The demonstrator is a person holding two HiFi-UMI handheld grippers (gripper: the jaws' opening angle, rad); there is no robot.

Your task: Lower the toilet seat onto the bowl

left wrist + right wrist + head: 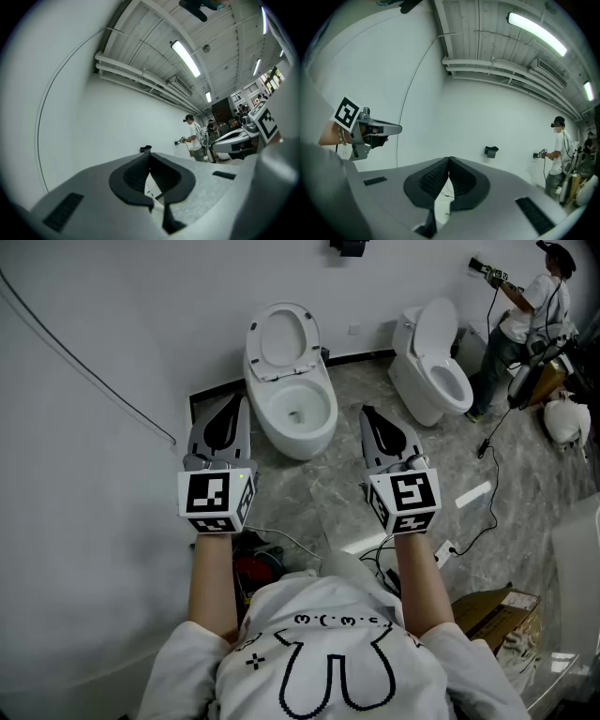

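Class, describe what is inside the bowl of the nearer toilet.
The bowl is uncovered, its seat raised: bare white porcelain with a small dark drain at the bottom. Water cannot be made out.

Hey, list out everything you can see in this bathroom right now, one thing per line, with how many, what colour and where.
near toilet: one, white, by the far wall, ahead between the two grippers
toilet seat: one, white, raised upright on the near toilet
second toilet: one, white, to the right of the near one
other person: one, white top, far right by the wall
cardboard box: one, brown, on the floor at lower right
power strip: one, white, on the floor at right
left gripper: one, grey, jaws shut, empty
right gripper: one, grey, jaws shut, empty
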